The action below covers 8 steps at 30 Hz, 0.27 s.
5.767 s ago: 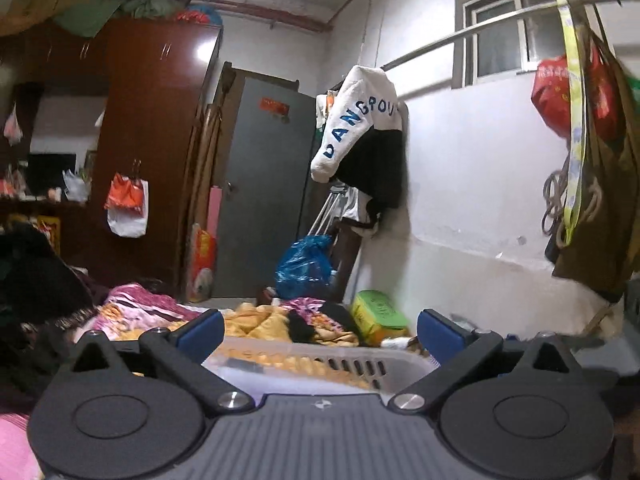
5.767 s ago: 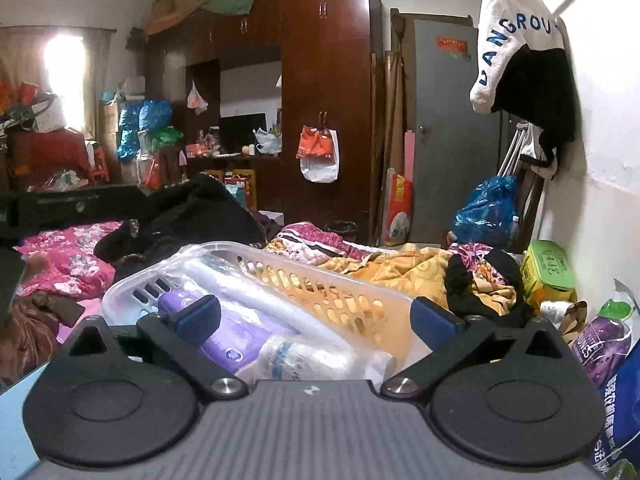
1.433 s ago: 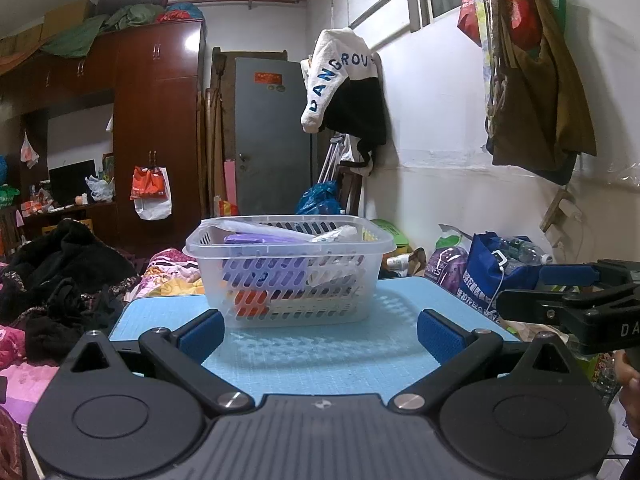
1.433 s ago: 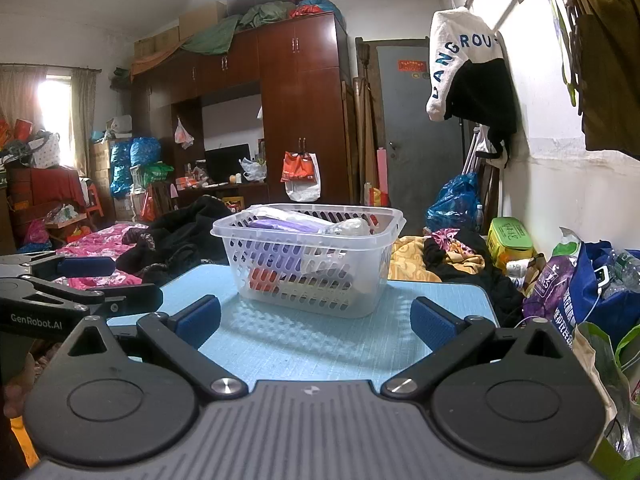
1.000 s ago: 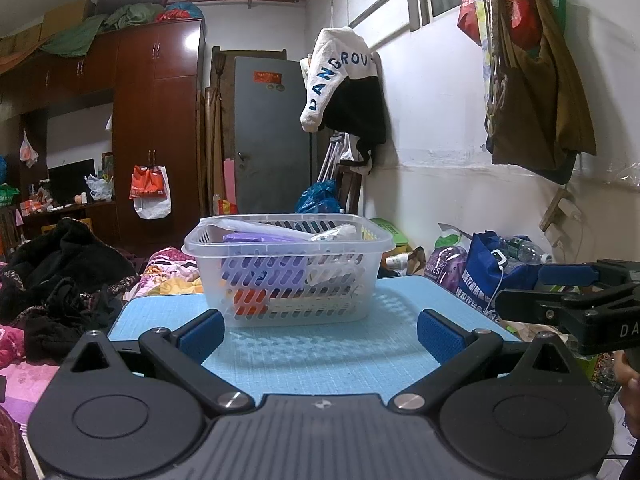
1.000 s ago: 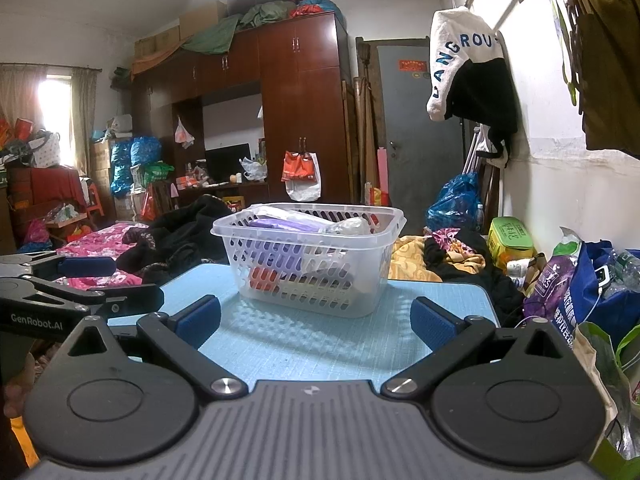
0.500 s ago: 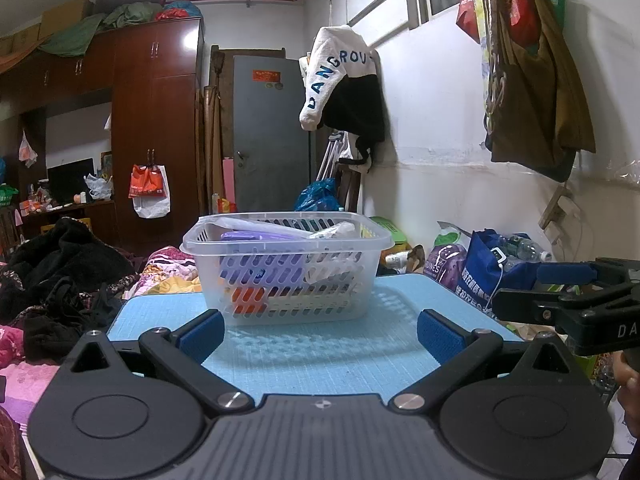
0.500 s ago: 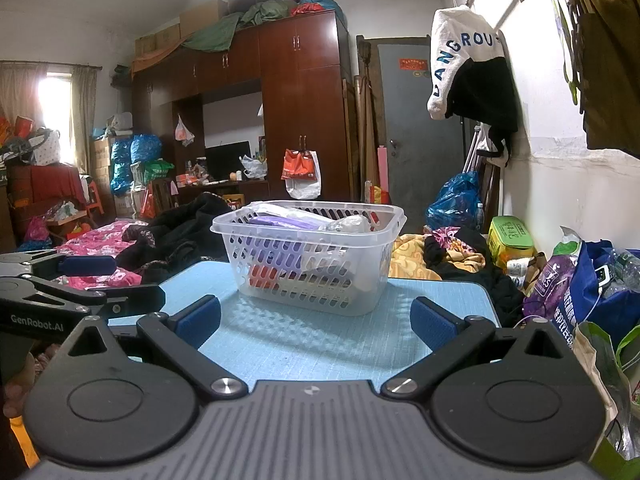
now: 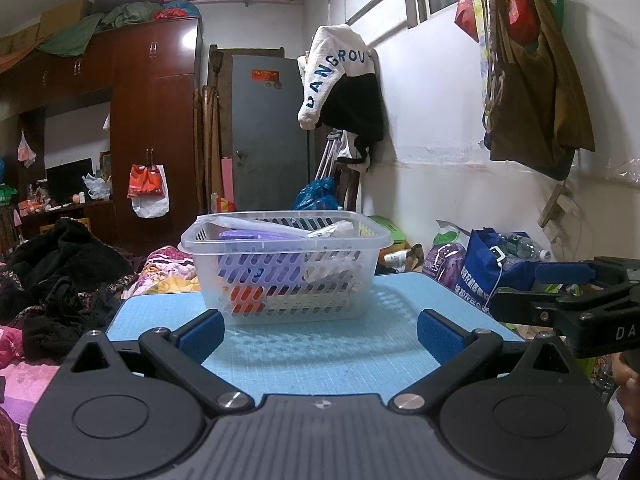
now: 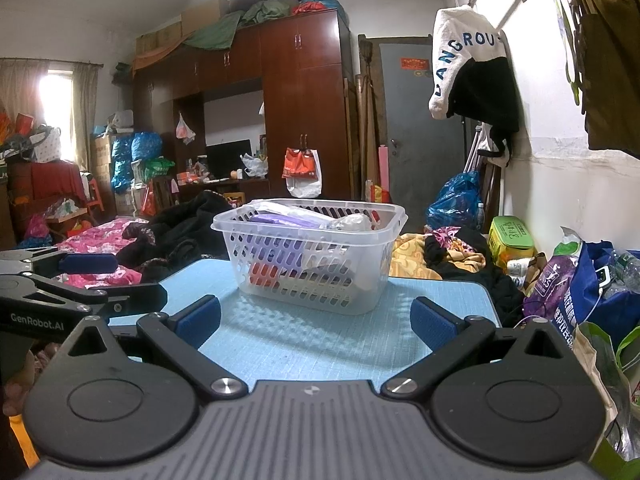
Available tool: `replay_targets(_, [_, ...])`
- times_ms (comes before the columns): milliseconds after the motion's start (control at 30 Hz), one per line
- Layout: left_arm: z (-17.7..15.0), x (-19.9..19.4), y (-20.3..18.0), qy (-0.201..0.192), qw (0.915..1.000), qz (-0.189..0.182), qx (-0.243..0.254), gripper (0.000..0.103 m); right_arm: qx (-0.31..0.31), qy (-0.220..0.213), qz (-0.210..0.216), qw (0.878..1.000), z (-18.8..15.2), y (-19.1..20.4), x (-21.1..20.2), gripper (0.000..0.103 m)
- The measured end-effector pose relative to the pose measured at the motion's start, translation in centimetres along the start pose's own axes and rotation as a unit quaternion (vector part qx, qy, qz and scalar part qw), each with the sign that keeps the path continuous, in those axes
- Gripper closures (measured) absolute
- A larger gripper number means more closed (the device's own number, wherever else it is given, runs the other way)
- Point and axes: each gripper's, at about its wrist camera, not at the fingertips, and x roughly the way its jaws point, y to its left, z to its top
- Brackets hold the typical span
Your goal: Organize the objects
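Clear plastic basket [image 9: 280,268] sits mid-frame in both views, on the blue mat [image 9: 320,352], toward the mat's far edge. Inside: purple pack [image 9: 256,235] lying near the rim, orange item [image 9: 244,298] low at the front wall, white/clear wrapped stuff at right; can't tell more through the slots.

Left gripper [image 9: 319,332] at bottom centre of its view, jaws spread wide, nothing between the blue pads, short of the basket and not touching it. Right gripper [image 10: 315,322] same in its view: released, empty, back from the basket.

Each gripper shows in the other's view at the frame edge, right one at mid-right, left one at mid-left.

Beyond: dark clothes pile [image 9: 60,280] at left, brown wardrobe [image 9: 152,120] upper left, grey door [image 9: 268,132] centre, white/black jacket [image 9: 344,84] hung on the wall, bags at right.
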Motion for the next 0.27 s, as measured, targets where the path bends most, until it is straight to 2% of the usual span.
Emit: replay_targets(267, [0.01, -0.25, 0.08, -0.014, 0.9999, 0.006, 0.0, 0.0, -0.001, -0.002, -0.002, 1.0, -0.32, -0.14, 0.29, 0.0])
